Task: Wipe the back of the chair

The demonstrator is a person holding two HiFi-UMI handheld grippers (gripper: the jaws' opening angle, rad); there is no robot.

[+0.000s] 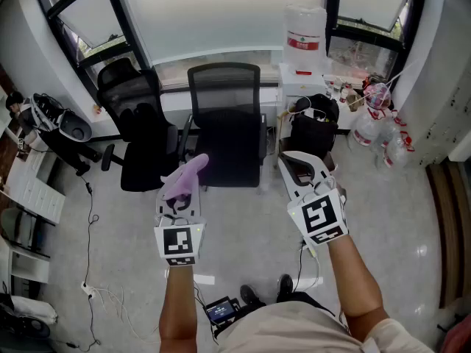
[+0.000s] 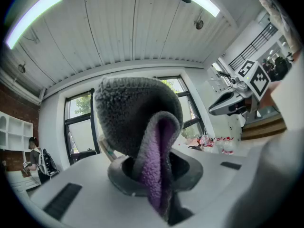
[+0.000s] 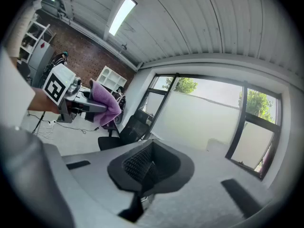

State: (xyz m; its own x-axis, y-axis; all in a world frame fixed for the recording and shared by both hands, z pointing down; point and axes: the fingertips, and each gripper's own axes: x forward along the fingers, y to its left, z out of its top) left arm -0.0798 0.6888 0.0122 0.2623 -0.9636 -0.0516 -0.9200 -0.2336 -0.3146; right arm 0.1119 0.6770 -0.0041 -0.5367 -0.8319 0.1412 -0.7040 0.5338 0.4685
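The chair (image 1: 224,127) — black, mesh-backed — stands at the far edge of the floor (image 1: 383,197) under the window (image 1: 221,13), with its seat toward the person and its back (image 1: 224,87) upright. A second black chair (image 1: 138,127) stands just beside it on the left. Nearer the person, apart from the chair's back, the left gripper (image 1: 184,191) has its jaws clamped on a purple cloth (image 1: 185,175), which flops over the tips. The right gripper (image 1: 298,169) holds nothing — its jaws are pressed together.
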